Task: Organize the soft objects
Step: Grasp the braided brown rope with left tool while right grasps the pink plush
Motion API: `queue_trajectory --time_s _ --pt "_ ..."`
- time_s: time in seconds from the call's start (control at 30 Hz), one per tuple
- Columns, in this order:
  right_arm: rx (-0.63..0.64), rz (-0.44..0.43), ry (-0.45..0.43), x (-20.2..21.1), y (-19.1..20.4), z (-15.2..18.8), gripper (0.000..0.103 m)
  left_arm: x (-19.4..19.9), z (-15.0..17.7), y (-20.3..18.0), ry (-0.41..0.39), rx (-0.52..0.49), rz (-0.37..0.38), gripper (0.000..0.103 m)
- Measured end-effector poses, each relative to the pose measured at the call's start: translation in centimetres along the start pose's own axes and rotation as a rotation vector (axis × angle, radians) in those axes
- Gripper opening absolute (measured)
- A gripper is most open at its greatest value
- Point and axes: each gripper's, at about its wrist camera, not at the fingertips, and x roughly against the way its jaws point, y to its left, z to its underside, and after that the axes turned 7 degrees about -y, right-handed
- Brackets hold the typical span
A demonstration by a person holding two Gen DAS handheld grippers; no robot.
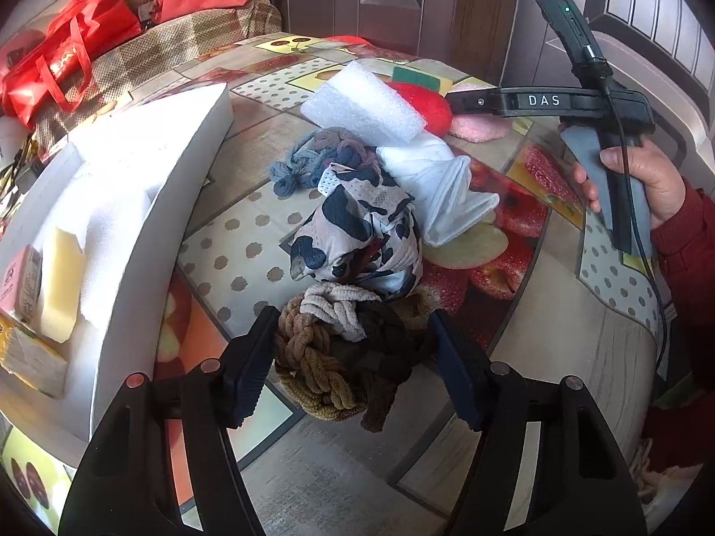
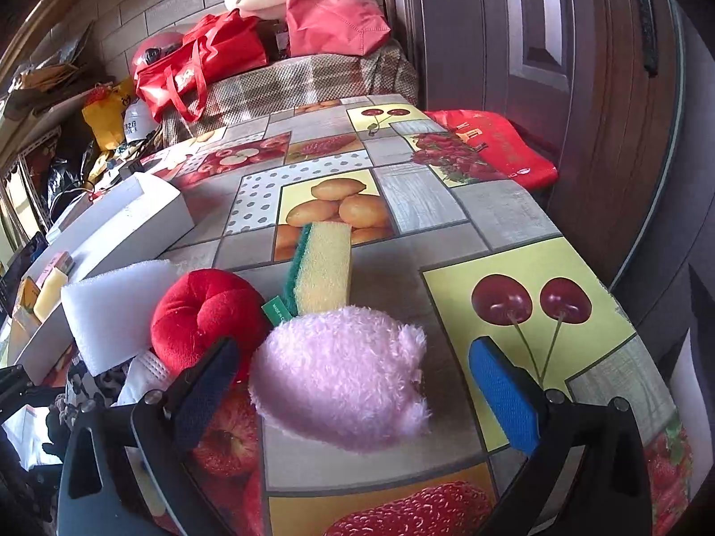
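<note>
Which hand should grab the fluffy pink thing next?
The right one, I think. The right gripper is open, with its fingers either side of the fluffy pink toy. The left gripper is busy around the braided brown rope bundle, farther from the toy.

White letters "DAS" stand on the right tool's (image 1: 547,100) black body.
</note>
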Motion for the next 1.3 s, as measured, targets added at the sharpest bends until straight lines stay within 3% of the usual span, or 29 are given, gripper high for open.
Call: queue_trajectory --time_s 0.03,0.07,0.13,0.3,0.6,0.73,0.93,1.3 --pt "-0.003 -0.006 0.027 -0.5 -0.1 0.0 0.092 0.1 0.0 0.1 -0.006 0.008 0.003 0.050" --pt "-0.010 -0.027 0.043 -0.8 -0.2 0.1 0.061 0.2 -0.1 0.3 -0.015 0.019 0.012 0.041" --pt "-0.026 -0.049 0.038 -0.6 -0.5 0.2 0.062 0.4 0.0 0.6 -0.029 0.038 0.026 0.034" --pt "-0.072 -0.024 -0.075 1.8 -1.3 0.4 0.062 1.5 -0.1 0.6 -0.089 0.039 -0.003 0.032" --pt "-0.190 0.017 -0.304 5.8 -3.3 0.3 0.062 7.2 0.8 0.3 -0.383 0.032 -0.079 0.033" --pt "-0.193 0.016 -0.395 7.5 -2.7 0.6 0.062 8.1 1.1 2.2 -0.434 0.109 -0.109 0.033" --pt "-0.188 -0.023 -0.425 7.9 -1.2 0.7 0.062 9.1 1.5 3.2 -0.500 0.087 -0.218 0.033" --pt "-0.101 -0.058 -0.461 8.8 2.0 1.1 0.062 9.9 2.2 4.5 -0.543 0.116 -0.269 0.033"
